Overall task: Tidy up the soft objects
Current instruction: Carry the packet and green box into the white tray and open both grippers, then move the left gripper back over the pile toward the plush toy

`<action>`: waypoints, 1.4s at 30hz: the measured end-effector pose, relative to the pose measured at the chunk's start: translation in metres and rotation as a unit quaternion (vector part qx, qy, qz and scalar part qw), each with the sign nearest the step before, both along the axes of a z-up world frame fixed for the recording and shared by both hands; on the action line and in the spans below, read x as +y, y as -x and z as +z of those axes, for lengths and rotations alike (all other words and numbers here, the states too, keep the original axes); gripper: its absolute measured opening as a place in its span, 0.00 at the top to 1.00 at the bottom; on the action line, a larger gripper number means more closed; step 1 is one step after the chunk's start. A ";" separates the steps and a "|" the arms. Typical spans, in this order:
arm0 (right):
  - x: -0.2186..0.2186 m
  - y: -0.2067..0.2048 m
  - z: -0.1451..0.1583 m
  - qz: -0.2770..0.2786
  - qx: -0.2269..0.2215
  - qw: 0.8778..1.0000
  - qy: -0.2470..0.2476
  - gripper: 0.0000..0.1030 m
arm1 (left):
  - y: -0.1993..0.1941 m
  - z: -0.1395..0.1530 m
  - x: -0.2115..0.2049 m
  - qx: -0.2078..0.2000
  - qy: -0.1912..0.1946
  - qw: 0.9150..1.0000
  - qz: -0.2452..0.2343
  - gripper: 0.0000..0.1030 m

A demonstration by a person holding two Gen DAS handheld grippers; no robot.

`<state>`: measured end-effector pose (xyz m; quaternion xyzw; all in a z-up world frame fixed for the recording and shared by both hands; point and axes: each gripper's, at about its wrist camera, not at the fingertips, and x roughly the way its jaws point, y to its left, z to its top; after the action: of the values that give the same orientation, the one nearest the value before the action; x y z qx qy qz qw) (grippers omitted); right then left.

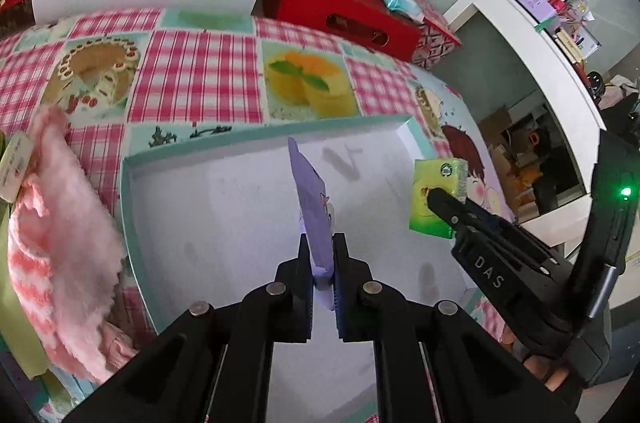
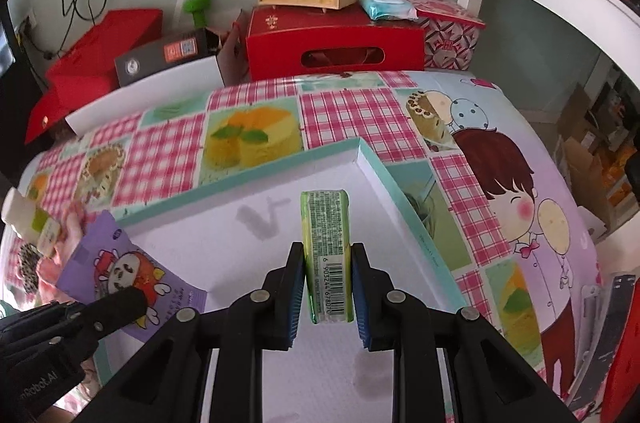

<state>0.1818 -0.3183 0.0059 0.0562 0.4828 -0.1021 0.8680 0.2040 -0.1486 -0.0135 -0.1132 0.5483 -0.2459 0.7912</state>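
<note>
Purple packet point(image 1: 314, 223) clamped in left hand-held gripper point(image 1: 323, 263), green pack point(image 2: 328, 255) in right point(image 2: 328, 283).

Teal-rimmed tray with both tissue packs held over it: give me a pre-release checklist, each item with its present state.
1. Left gripper clamped on the purple tissue pack: ok.
2. Right gripper clamped on the green tissue pack: ok.
3. Both packs over the tray, inside its rim: ok.
4. White floor under the packs free of objects: ok.
5. Packs touching the floor: cannot tell.
6. Pink towel outside the tray, clear of the drop spots: ok.
</note>
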 end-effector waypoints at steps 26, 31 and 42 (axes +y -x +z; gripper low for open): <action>0.020 0.016 0.052 0.016 -0.057 0.997 0.048 0.23 | 0.010 0.046 0.051 -0.075 -0.118 0.985 0.104 0.35; 0.026 0.014 0.050 0.022 -0.049 0.996 0.065 0.10 | 0.006 0.041 0.062 -0.076 -0.137 0.979 0.133 0.23; 0.028 0.009 0.039 0.022 -0.029 0.997 0.065 0.00 | 0.003 0.036 0.079 -0.081 -0.154 0.969 0.175 0.04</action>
<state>0.1725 -0.2908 0.0447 -0.0085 0.4509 -0.1124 0.8854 0.2013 -0.0691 0.0225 -0.0636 0.4851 -0.0242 0.8718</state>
